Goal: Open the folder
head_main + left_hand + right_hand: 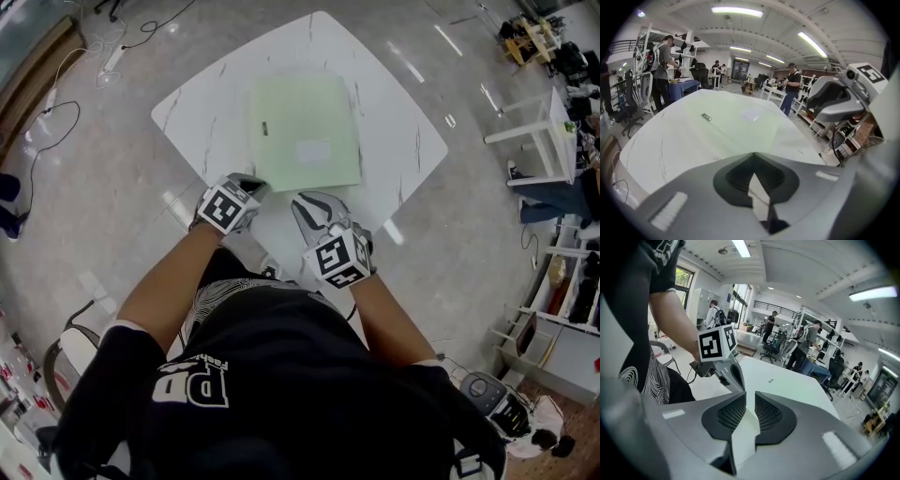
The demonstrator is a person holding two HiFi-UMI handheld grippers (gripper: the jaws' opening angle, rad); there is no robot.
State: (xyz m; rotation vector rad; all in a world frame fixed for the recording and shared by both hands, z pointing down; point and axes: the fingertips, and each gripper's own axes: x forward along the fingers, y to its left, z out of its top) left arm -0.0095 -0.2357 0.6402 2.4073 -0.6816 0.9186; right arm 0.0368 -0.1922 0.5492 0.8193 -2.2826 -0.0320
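A pale green folder (305,131) lies flat and closed on the white table (398,112). My left gripper (253,186) is at the folder's near left corner. In the left gripper view the folder (736,122) narrows to a corner right at the jaw tips, and the left gripper (752,154) is shut on that corner. My right gripper (302,202) is just in front of the folder's near edge, to the right of the left one. In the right gripper view the right gripper (750,401) stands open by a narrow gap, with only white table between its pads. The folder (787,380) lies ahead.
The table is small and its near edge is by my body. Grey floor with cables (56,103) surrounds it. A white desk (534,122) and shelves (562,309) stand at the right. Several people (661,65) and office chairs stand in the background.
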